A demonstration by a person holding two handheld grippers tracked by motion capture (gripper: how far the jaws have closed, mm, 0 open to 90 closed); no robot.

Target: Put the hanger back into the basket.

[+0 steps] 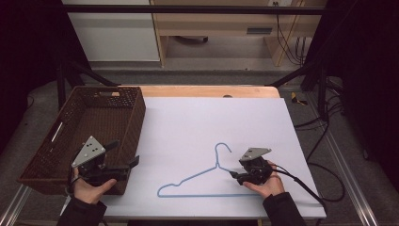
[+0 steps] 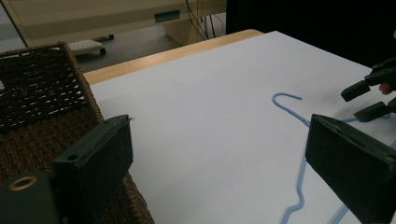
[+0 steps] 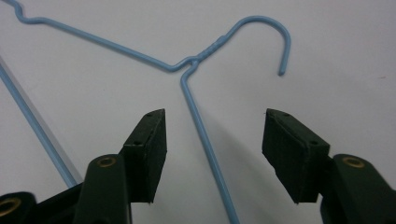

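A light blue wire hanger point(image 1: 217, 157) lies flat on the white board point(image 1: 211, 113), hook pointing to the far side. My right gripper point(image 1: 234, 176) sits low over its right shoulder. In the right gripper view the jaws point(image 3: 215, 116) stand apart with the hanger's sloping wire point(image 3: 199, 126) between them, and neither pad touches it. My left gripper point(image 1: 126, 152) hovers by the near right corner of the brown wicker basket point(image 1: 134, 117). It is wide open point(image 2: 219, 128) with nothing between its pads. From there the hanger point(image 2: 302, 175) and the right gripper point(image 2: 362, 100) show farther off.
The basket's woven rim point(image 2: 42, 93) is close beside the left jaw. A strip of wooden table edge point(image 1: 207, 91) runs behind the board. Black cables point(image 1: 320, 127) trail on the floor at the right, and furniture stands beyond the table.
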